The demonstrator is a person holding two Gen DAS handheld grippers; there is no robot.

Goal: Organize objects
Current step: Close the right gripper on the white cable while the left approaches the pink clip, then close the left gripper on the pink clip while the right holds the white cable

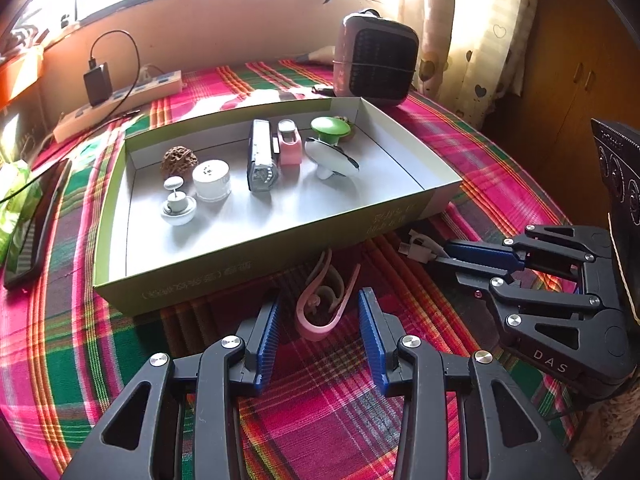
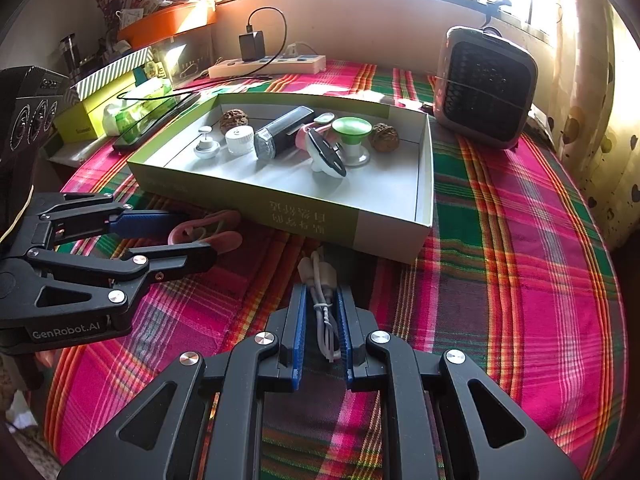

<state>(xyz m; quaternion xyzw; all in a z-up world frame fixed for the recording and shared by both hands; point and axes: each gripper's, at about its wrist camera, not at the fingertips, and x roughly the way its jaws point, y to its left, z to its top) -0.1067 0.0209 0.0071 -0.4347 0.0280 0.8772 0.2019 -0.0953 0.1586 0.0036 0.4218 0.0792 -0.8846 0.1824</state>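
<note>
Light, floppy: right tongs [image 2: 322, 316] clenched mid-bundle on cable [image 2: 322, 292]; left tongs [image 1: 318, 320] released around soft pink earhook [image 1: 320, 300], best pinched mid-loop.

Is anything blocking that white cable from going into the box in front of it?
Only the box's own near wall. The right gripper is shut on the white cable just before that wall, so the cable would probably need lifting over it. Inside, the floor behind the wall looks bare.
</note>
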